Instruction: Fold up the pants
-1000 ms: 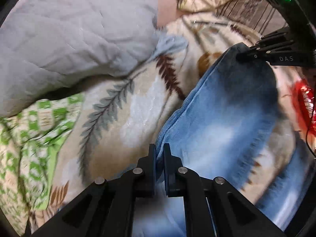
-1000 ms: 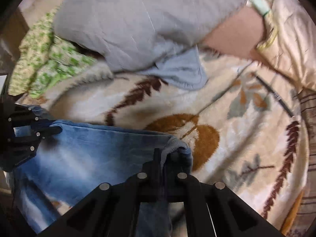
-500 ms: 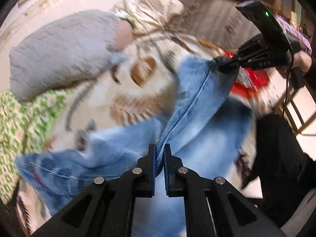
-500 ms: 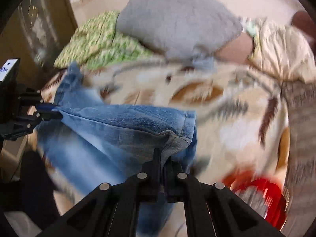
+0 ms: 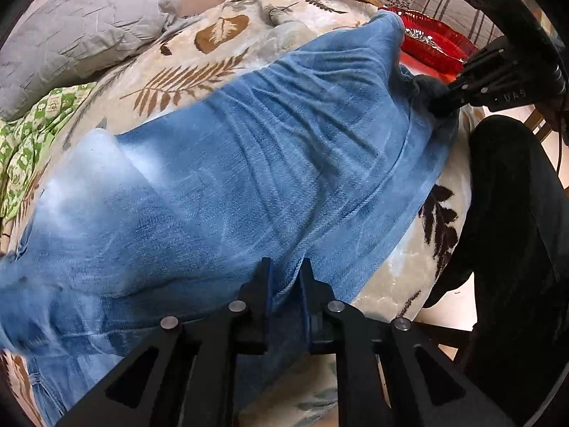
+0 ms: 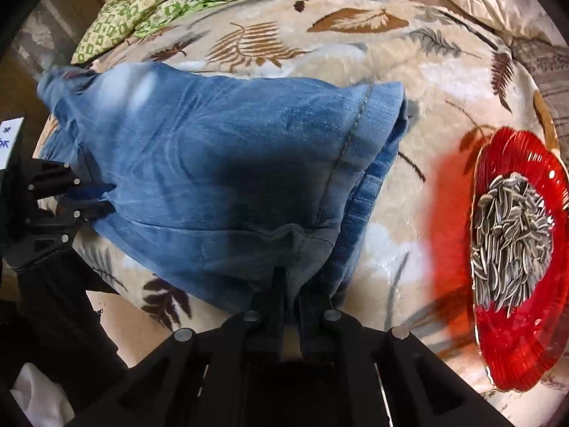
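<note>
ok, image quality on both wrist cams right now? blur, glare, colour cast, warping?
Left wrist: strong fisheye bending with dark corners; a washed-out pale patch on the jeans at left, otherwise sharp. Right wrist: same warping; the far waist end of the jeans is smeared, the red dish throws a red cast on the blanket beside it and glints on its ridges; the seeds are crisp.

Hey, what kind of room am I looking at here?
Most likely a bedroom: a plush leaf-print blanket covers a bed, with a grey pillow at its far side. The blue jeans lie on it.
</note>
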